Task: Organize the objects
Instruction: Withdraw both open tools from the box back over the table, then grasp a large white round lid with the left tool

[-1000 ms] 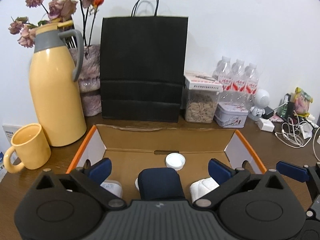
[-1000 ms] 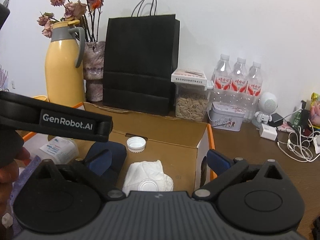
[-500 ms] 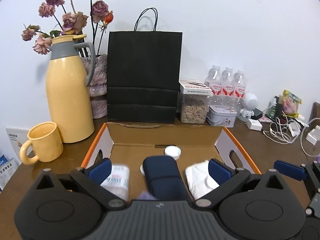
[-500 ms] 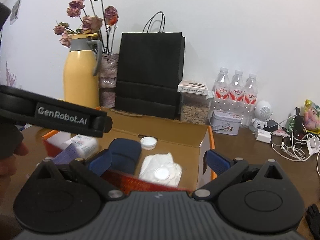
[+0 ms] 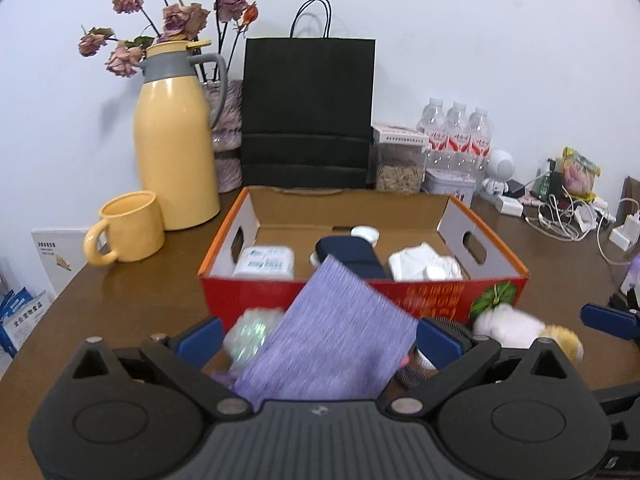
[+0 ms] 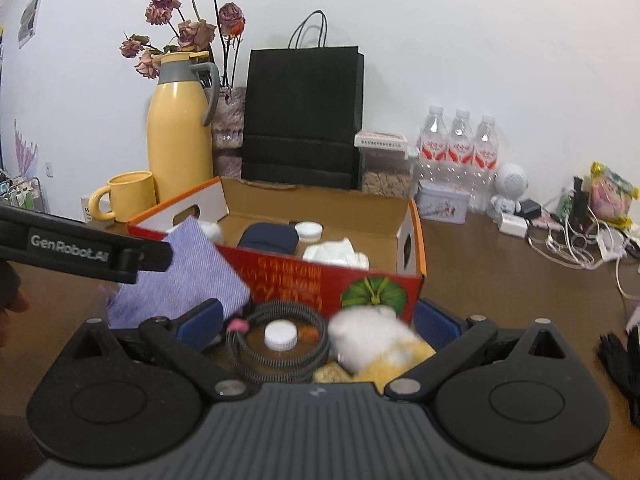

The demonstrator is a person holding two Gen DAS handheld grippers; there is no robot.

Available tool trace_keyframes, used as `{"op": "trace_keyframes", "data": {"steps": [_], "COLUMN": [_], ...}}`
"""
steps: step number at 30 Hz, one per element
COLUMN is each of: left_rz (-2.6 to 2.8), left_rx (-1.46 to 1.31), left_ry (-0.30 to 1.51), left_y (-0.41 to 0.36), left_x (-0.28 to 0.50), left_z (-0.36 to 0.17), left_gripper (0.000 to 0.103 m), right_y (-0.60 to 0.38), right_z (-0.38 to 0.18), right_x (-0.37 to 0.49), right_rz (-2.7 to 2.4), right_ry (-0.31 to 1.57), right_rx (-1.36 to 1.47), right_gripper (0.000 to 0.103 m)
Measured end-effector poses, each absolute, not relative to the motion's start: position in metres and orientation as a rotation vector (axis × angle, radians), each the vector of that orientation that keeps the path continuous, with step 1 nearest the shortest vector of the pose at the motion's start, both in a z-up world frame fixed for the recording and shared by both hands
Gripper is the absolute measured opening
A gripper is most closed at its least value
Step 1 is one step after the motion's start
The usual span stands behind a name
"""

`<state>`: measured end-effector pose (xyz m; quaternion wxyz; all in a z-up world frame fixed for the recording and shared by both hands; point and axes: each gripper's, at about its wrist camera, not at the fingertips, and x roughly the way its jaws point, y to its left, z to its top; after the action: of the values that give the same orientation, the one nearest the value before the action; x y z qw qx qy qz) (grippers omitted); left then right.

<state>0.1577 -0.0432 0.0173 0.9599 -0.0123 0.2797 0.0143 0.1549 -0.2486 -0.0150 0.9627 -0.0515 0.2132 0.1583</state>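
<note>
Behind one box stand three bottles, one mug.

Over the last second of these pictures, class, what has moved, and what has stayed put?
Both grippers have pulled back from the red-fronted cardboard box. A purple ribbed cloth now lies between the open left gripper and the box. The right gripper stays open. The navy pouch and white crumpled tissue remain inside.

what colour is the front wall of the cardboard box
Red, with gold lettering and a green pumpkin-like picture on the box's front wall; clearest in the right wrist view.
</note>
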Motion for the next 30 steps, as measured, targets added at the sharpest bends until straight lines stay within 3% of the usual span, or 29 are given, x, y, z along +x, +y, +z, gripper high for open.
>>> {"op": "trace_keyframes", "data": {"steps": [25, 30], "left_rz": [-0.050, -0.078], "left_rx": [0.001, 0.018], "left_ry": [0.679, 0.671], "left_y": [-0.027, -0.035], "left_x": [0.091, 0.089], "left_z": [-0.040, -0.047], "left_gripper": [0.103, 0.089], "right_y": [-0.250, -0.251], "right_z": [-0.051, -0.057], "right_x": [0.106, 0.106], "right_rz": [0.304, 0.295], "right_ry": [0.544, 0.561], "right_rx": [-0.123, -0.129], "right_gripper": [0.103, 0.103]}}
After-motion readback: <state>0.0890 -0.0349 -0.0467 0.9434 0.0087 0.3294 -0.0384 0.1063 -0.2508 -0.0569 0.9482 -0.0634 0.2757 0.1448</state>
